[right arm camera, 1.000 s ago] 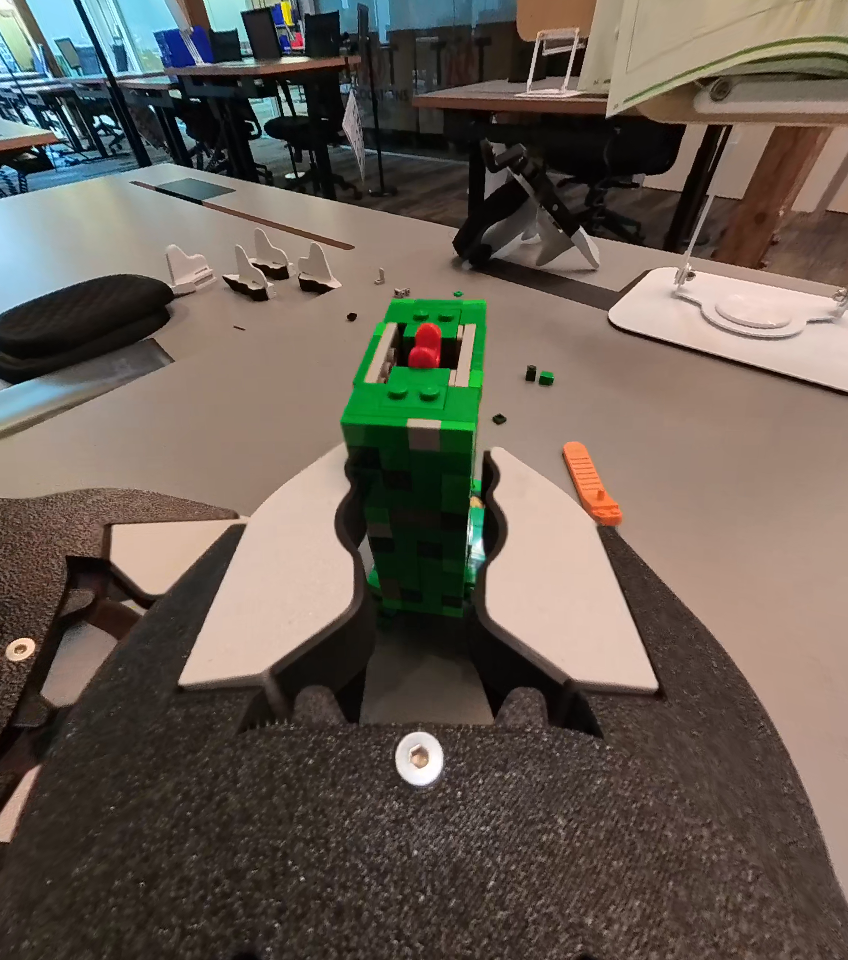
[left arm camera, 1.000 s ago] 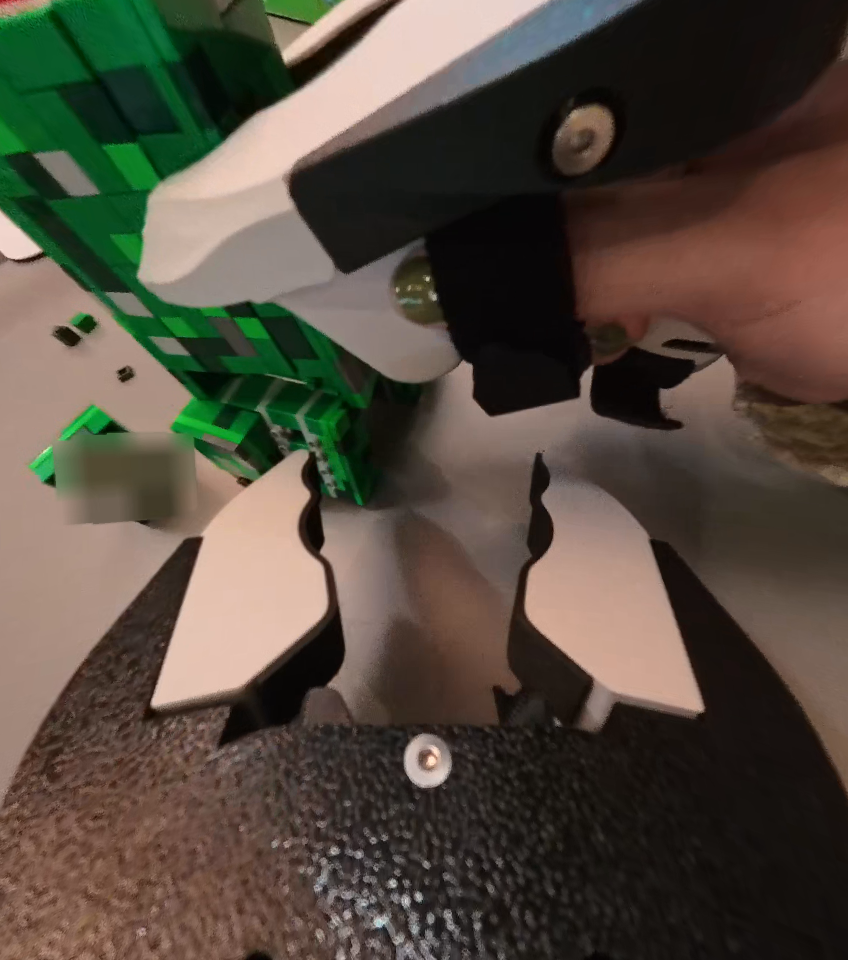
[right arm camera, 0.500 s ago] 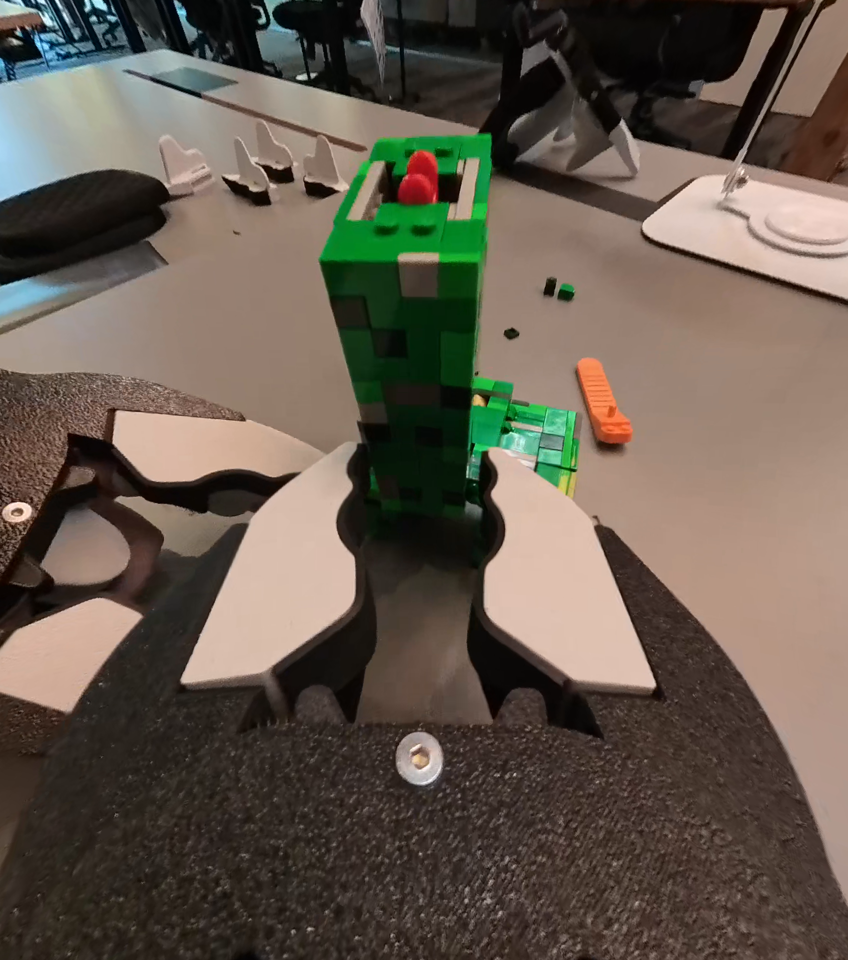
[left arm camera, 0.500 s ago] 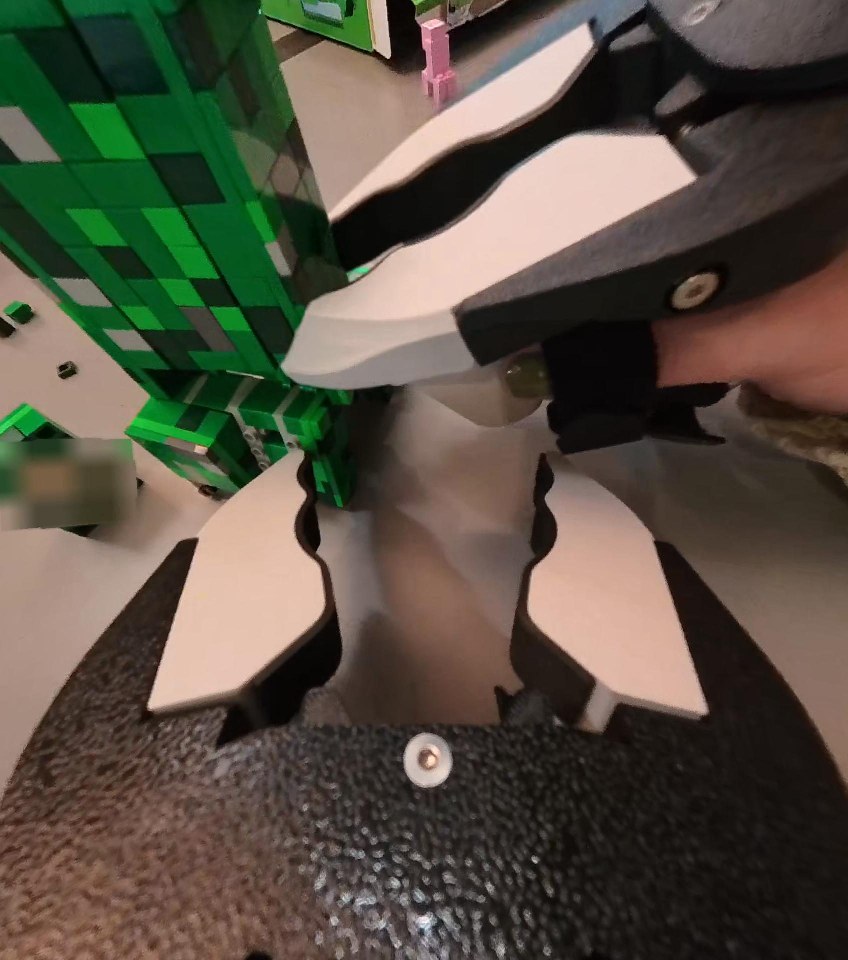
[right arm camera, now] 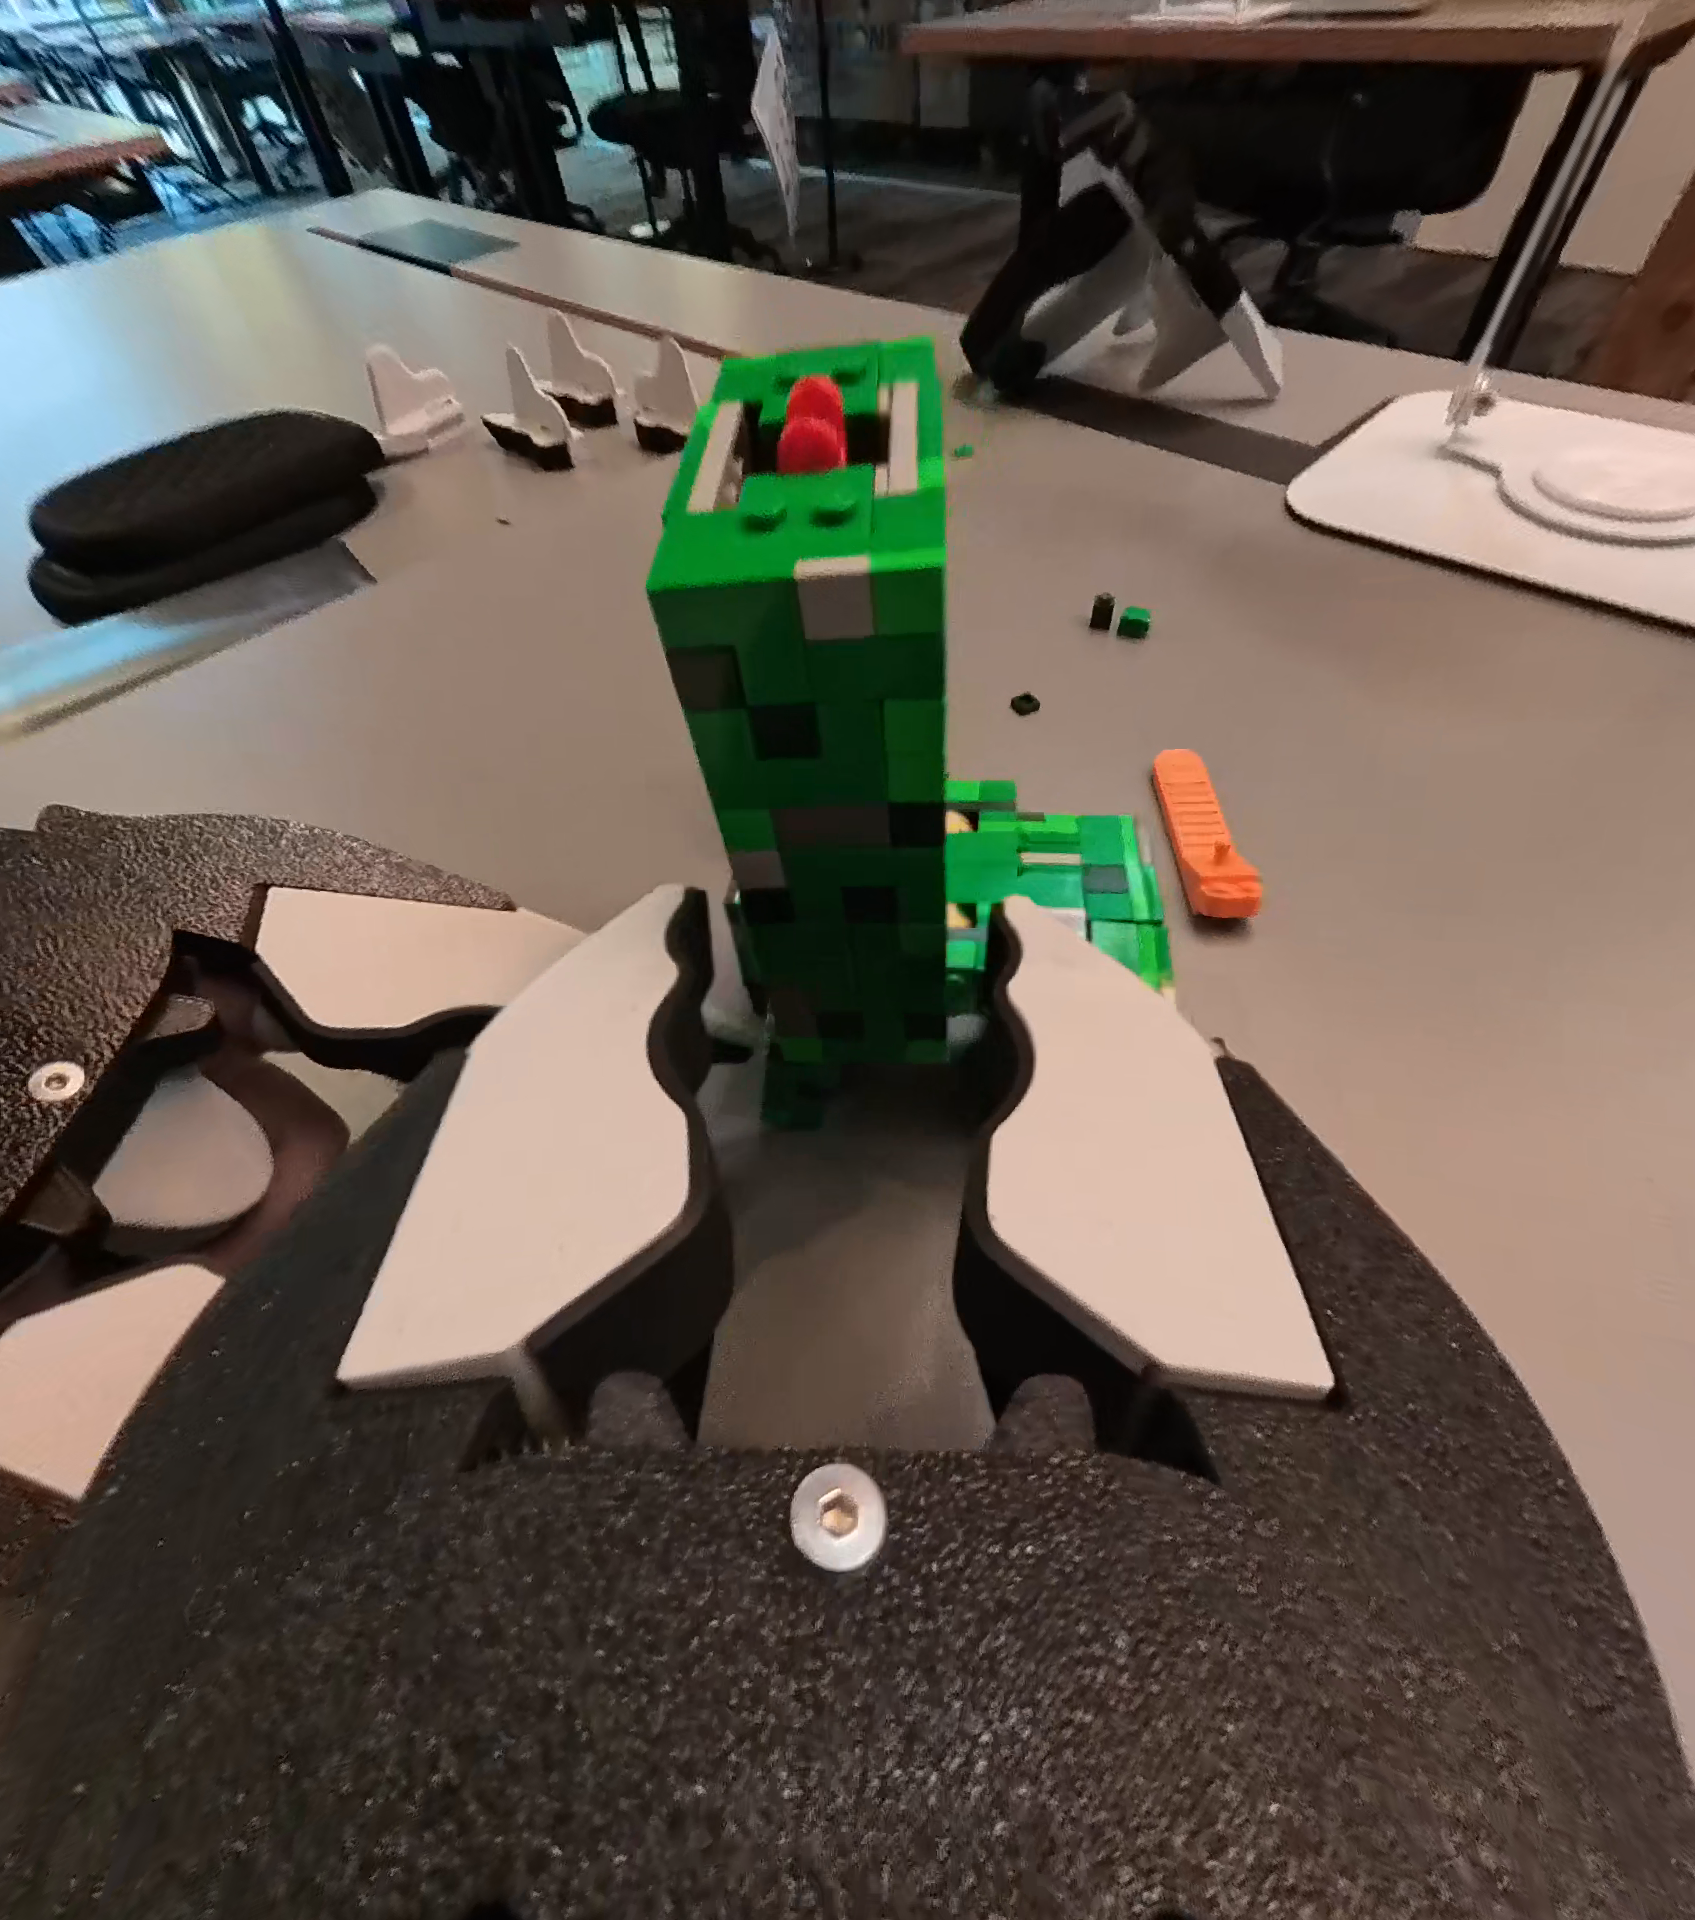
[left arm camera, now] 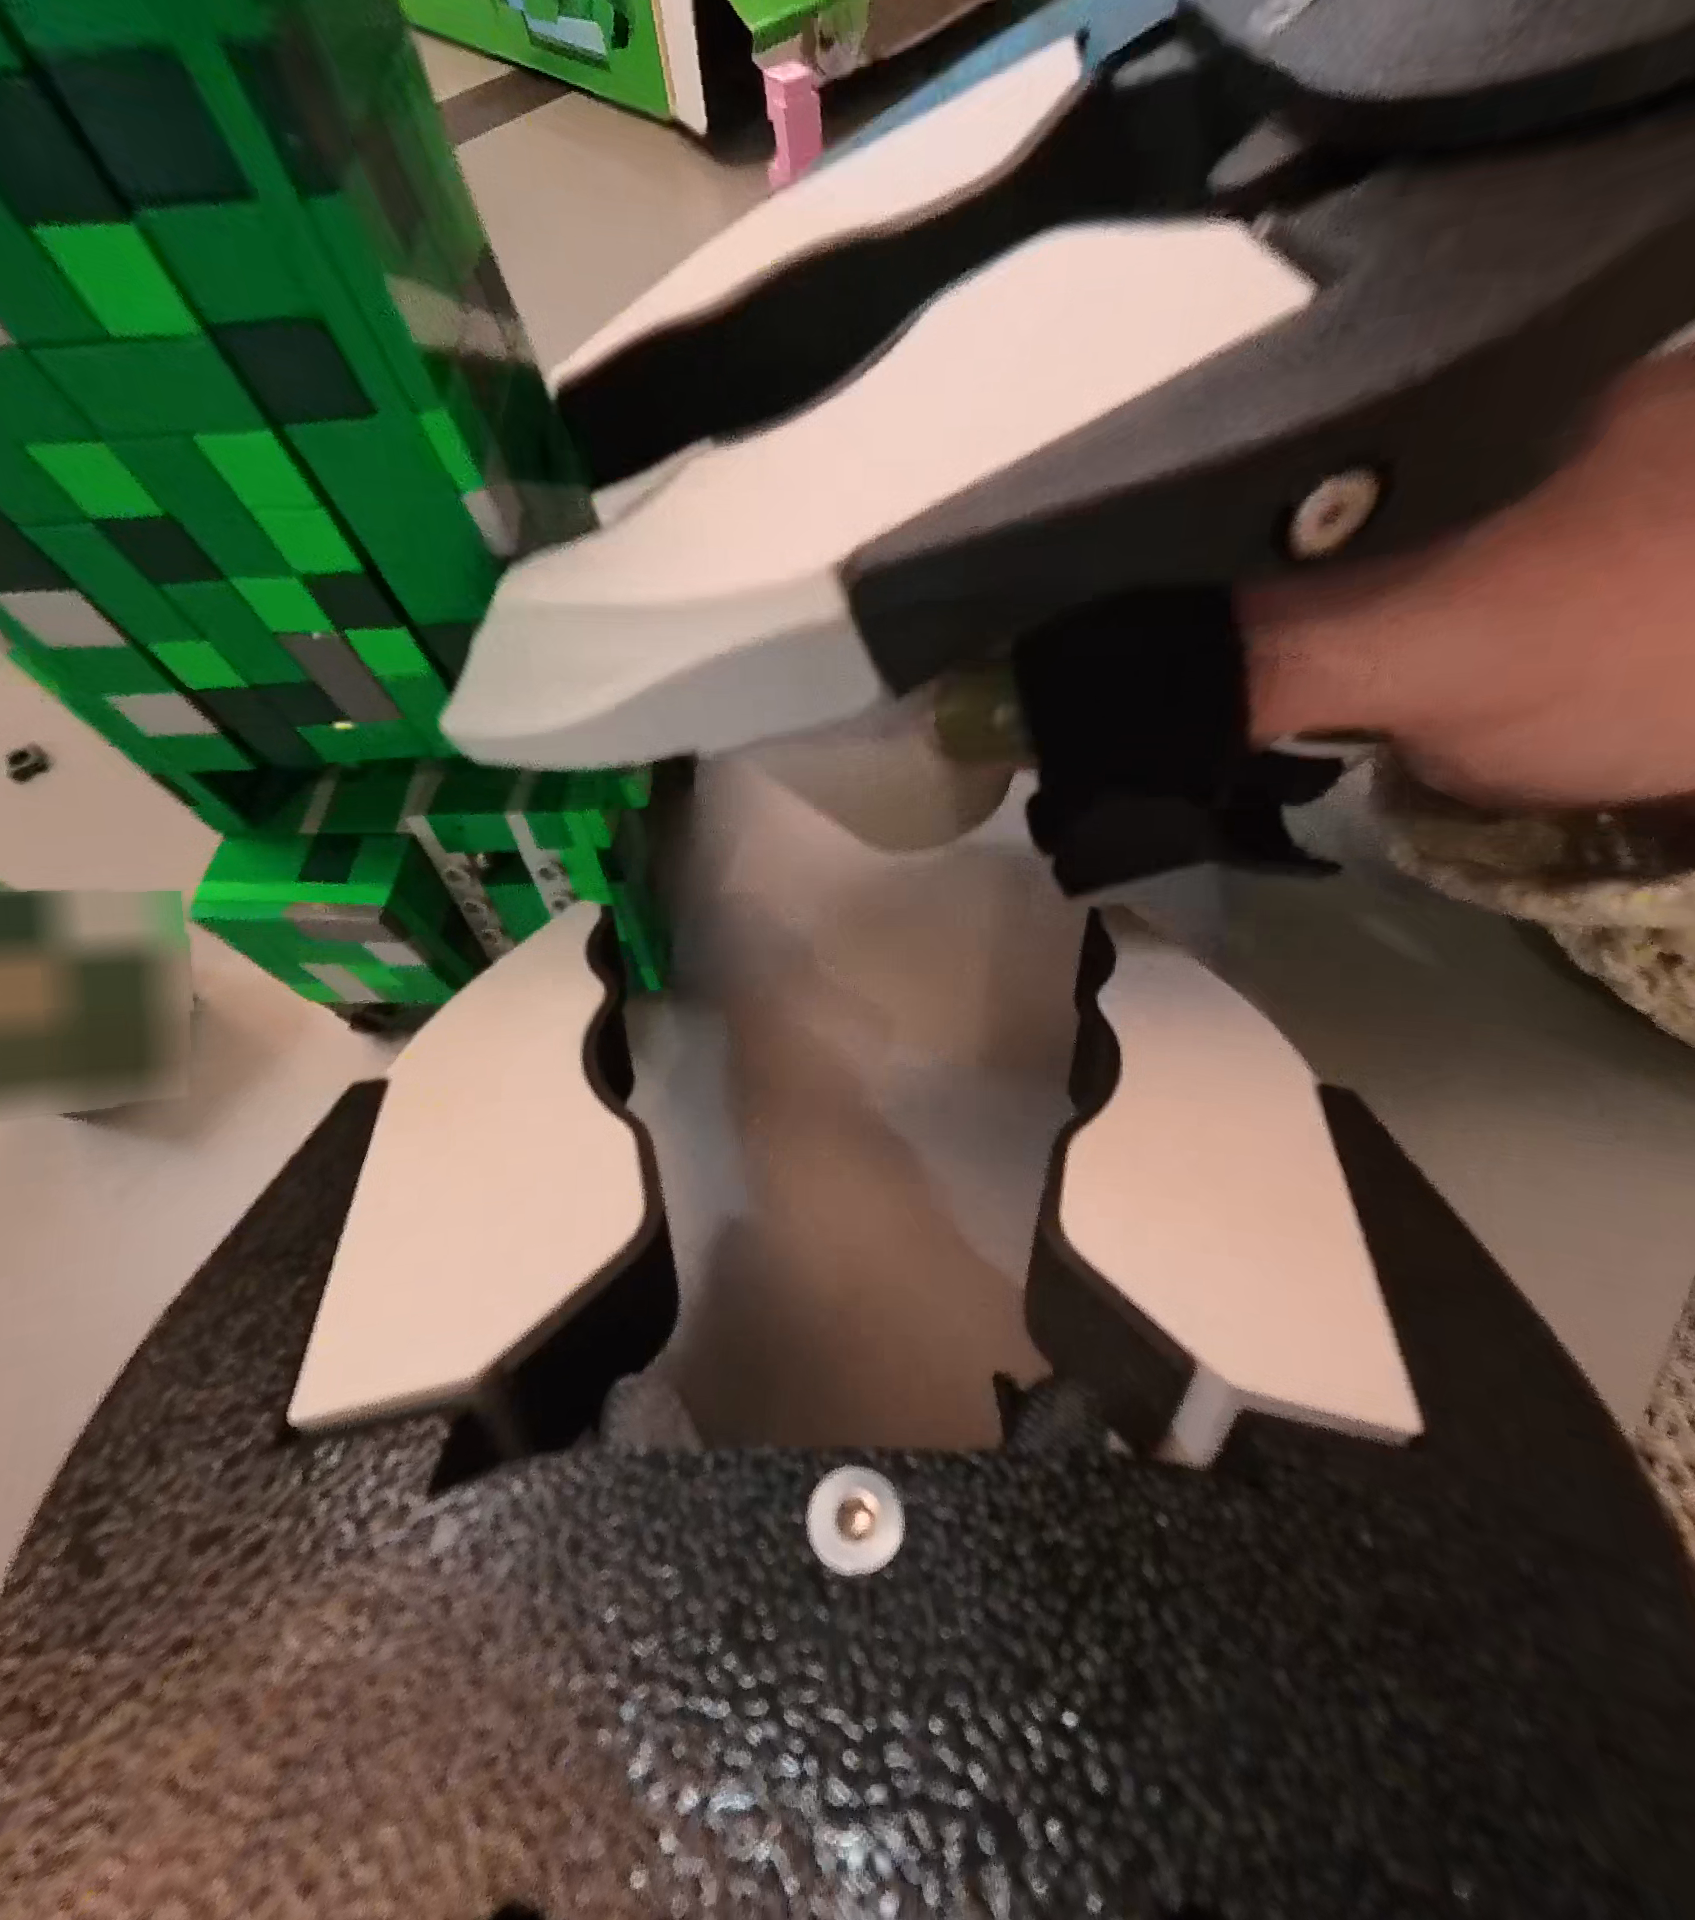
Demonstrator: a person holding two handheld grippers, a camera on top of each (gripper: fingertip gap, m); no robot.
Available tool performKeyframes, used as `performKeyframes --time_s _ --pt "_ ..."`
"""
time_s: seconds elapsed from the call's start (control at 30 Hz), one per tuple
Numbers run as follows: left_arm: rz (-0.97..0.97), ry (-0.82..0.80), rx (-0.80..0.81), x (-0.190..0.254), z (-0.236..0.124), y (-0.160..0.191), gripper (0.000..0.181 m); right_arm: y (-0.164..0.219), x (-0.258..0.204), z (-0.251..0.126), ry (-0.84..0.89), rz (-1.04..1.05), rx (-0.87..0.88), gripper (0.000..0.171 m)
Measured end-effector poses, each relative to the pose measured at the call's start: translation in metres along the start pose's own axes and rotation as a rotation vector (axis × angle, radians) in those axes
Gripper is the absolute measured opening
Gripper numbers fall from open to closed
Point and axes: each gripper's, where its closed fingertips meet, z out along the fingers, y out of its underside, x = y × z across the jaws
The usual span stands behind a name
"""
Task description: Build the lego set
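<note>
A tall green pixel-pattern lego tower (right arm camera: 812,748) stands on the grey table, with red pieces (right arm camera: 810,426) in its open top and a green foot section (right arm camera: 1082,862) at its base. My right gripper (right arm camera: 843,914) straddles the tower's base. Its jaws are slightly apart, with a thin gap on the left side. In the left wrist view the tower (left arm camera: 147,416) fills the upper left and the right gripper (left arm camera: 521,540) reaches in from the right. My left gripper (left arm camera: 848,935) is open and empty, its left fingertip beside the tower's foot (left arm camera: 469,894).
An orange brick separator (right arm camera: 1204,836) and small loose pieces (right arm camera: 1118,615) lie right of the tower. A white stand base (right arm camera: 1549,509) is at back right, with black pads (right arm camera: 199,499) and spare white fingers (right arm camera: 531,416) at back left. A hand (left arm camera: 1497,644) holds the right gripper.
The right gripper has slid down the tower from its middle to its base, and its jaws have widened a little. The tower has gone from leaning to upright. The left gripper has hardly moved.
</note>
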Motion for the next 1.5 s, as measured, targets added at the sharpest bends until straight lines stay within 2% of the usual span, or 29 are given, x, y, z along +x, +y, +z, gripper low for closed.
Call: performKeyframes --time_s 0.23,0.3,0.43,0.83,1.03,1.3,1.5 --pt "-0.018 -0.019 0.036 -0.009 -0.017 -0.001 0.082 -0.026 0.006 0.006 -0.023 -0.054 0.055 0.058" --pt "-0.019 -0.026 0.046 -0.012 -0.019 -0.001 0.082 -0.029 0.003 0.010 -0.033 -0.075 0.046 0.055" --pt "-0.027 -0.034 0.056 -0.016 -0.021 -0.001 0.082 -0.031 0.001 0.013 -0.027 -0.107 0.052 0.038" --pt "-0.047 -0.050 0.090 -0.025 -0.020 -0.003 0.082 -0.033 0.007 0.013 0.012 -0.084 0.107 0.038" --pt "-0.080 0.041 0.090 -0.020 -0.009 -0.009 0.081 -0.033 0.010 0.014 0.036 -0.074 0.112 0.038" --pt "-0.071 0.083 0.076 -0.011 -0.001 -0.011 0.082 -0.033 0.010 0.016 0.100 -0.079 0.126 0.038" --pt "-0.118 0.042 0.118 -0.030 -0.020 -0.014 0.081 -0.033 0.006 0.004 0.047 -0.085 0.147 0.058"
